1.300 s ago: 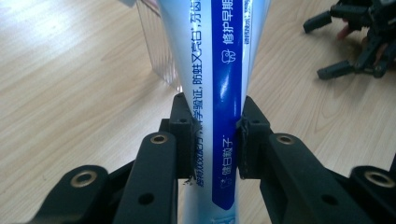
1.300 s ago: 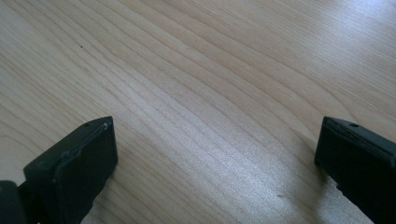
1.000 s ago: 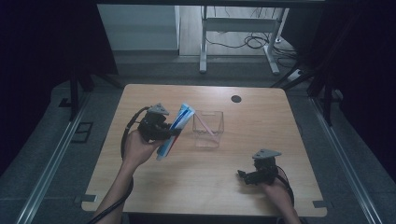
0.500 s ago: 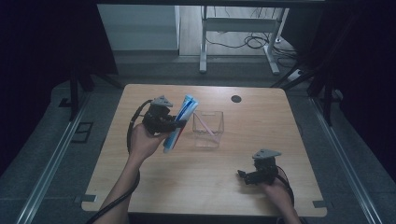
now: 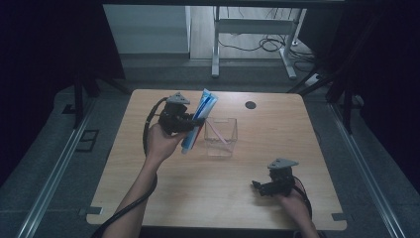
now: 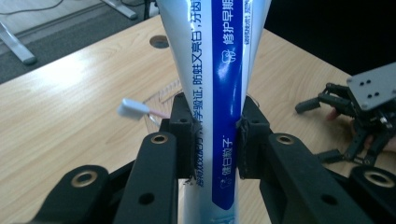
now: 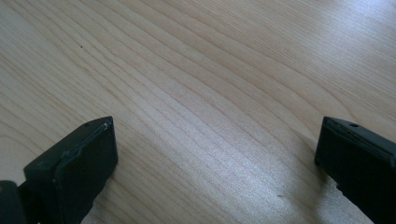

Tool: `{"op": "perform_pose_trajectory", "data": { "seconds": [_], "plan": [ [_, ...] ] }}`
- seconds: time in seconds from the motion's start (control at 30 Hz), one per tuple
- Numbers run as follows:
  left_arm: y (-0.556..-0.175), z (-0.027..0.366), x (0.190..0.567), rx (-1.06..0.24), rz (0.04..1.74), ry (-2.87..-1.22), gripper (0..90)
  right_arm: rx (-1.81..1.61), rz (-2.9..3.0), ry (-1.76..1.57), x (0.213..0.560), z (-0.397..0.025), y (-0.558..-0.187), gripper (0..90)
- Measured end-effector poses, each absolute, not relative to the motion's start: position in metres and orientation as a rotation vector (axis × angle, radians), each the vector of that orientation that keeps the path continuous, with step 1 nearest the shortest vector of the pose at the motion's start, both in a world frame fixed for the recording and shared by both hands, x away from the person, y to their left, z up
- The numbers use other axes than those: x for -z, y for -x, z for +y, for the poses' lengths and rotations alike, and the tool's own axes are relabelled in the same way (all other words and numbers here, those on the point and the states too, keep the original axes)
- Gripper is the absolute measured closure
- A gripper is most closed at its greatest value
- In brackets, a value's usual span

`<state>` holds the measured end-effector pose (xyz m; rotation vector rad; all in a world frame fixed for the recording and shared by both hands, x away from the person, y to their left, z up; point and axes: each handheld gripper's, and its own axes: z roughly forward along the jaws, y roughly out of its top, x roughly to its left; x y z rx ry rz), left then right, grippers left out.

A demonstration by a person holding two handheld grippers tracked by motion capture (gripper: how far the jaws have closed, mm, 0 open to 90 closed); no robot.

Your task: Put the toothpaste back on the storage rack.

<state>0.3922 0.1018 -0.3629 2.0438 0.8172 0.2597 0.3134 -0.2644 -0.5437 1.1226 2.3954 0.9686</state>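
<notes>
Clear cup [image 5: 221, 136] beside the gripped toothpaste tube [image 5: 199, 120] holds 1 toothbrush [image 5: 216, 131].

desk [image 5: 257, 198]: light wood, rounded corners, centre of frame; round dark hole [image 5: 250, 105] near far edge
floor [image 5: 163, 74]: grey, w/ metal rails [image 5: 44, 193] lower left & right
upper centre: white desk frame [image 5: 216, 44], black cables [image 5: 270, 43] on floor
sides: dark curtains [image 5: 44, 59], upper left & right
light: dim, brighter at top centre

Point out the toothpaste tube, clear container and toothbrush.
toothpaste tube [image 6: 226, 93], left gripper view, blue printed stripe.
clear container [image 5: 221, 147], high view, near wall.
toothbrush [image 6: 133, 108], left gripper view, white head.
</notes>
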Motion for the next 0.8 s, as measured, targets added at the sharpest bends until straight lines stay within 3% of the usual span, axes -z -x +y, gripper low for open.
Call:
{"op": "perform_pose_trajectory", "data": {
  "seconds": [0.8],
  "plan": [
    [-0.422, 0.067, 0.353, -0.303, 0.79, -1.968, 72.8, -0.967, 2.396, -1.118, 0.544, -0.265, -0.313, 0.0]
  ]
}}
